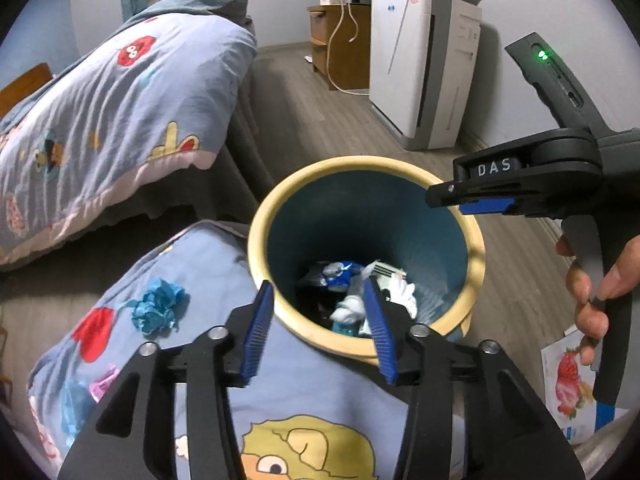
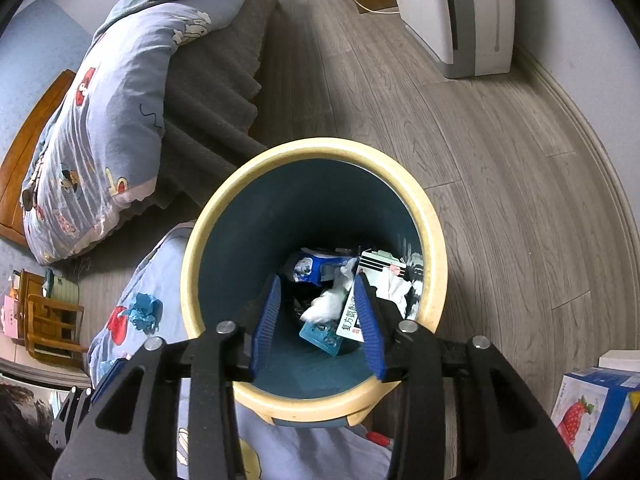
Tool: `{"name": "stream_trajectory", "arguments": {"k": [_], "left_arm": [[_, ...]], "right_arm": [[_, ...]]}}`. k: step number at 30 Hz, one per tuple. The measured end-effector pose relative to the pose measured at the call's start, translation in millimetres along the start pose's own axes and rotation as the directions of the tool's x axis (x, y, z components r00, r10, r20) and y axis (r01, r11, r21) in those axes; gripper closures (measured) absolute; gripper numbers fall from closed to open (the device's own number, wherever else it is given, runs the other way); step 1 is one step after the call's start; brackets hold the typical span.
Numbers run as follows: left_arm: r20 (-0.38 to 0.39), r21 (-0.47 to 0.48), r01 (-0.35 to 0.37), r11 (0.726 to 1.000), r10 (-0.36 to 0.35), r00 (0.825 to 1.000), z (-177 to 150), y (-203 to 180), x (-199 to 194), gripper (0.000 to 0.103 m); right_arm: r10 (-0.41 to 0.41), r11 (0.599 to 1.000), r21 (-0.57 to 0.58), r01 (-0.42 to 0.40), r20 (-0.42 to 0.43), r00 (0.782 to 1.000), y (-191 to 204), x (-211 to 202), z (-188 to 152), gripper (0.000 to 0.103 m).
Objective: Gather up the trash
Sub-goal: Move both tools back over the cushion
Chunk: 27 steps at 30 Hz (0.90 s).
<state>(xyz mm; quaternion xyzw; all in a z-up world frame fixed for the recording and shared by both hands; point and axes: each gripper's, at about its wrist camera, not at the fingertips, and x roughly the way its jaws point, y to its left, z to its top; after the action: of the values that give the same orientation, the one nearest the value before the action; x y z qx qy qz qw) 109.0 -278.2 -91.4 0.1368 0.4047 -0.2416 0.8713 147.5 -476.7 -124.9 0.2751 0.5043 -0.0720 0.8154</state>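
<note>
The left gripper (image 1: 318, 320) is empty, its fingers apart, at the near rim of the trash bin (image 1: 476, 240). The right gripper (image 2: 316, 320), fingers also apart and empty, hovers over the bin mouth. The crumpled blue paper (image 1: 157, 309) lies on the quilt (image 1: 320, 392), left of the left fingers, nearer that gripper; it shows no clear long axis.

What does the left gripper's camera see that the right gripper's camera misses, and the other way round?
Only the left wrist view shows the right gripper from the side, poised over the bin's far rim, with the person's hand squeezing its handle, plus the wooden cabinet by the wall.

Only the right wrist view shows the wooden rack on the floor and the bed's wooden frame.

Both show the trash bin with wrappers and white tissue inside, the crumpled blue paper on the cartoon quilt, the strawberry box and the white air purifier.
</note>
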Motion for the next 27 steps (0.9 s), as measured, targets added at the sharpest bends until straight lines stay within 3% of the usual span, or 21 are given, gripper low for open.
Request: {"name": "stream_trajectory", "arguments": {"k": [3,5,7,17,27], "left_arm": [[0.019,-0.020,-0.020,1.000,0.021,1.000,-1.1,8.0,-11.9,0.033],[0.029,-0.038,-0.030,0.999,0.031,0.999,-2.1,14.0,-19.5,0.025],[0.030,-0.062,-0.044,0.997,0.046,0.998,-4.5,22.7,-29.0,0.014],[0.014,-0.133,-0.163,0.978,0.167,0.986,-24.8,83.9,-99.0,0.008],[-0.006,-0.187,-0.348,0.919,0.353,0.936,-77.3,174.5,-173.3,0.006]], "right_arm": [[-0.008,1.000,-0.023,0.008,0.021,1.000,7.9,-7.2,0.4,0.038],[-0.019,0.999,-0.044,0.021,0.045,0.999,14.6,-14.1,0.4,0.016],[-0.039,0.997,-0.059,0.043,0.070,0.997,19.8,-21.6,0.4,0.005],[-0.113,0.975,-0.176,0.132,0.116,0.987,59.3,-35.6,-11.6,0.006],[-0.068,0.942,-0.314,0.119,0.167,0.984,121.8,-48.3,-39.4,0.006]]}}
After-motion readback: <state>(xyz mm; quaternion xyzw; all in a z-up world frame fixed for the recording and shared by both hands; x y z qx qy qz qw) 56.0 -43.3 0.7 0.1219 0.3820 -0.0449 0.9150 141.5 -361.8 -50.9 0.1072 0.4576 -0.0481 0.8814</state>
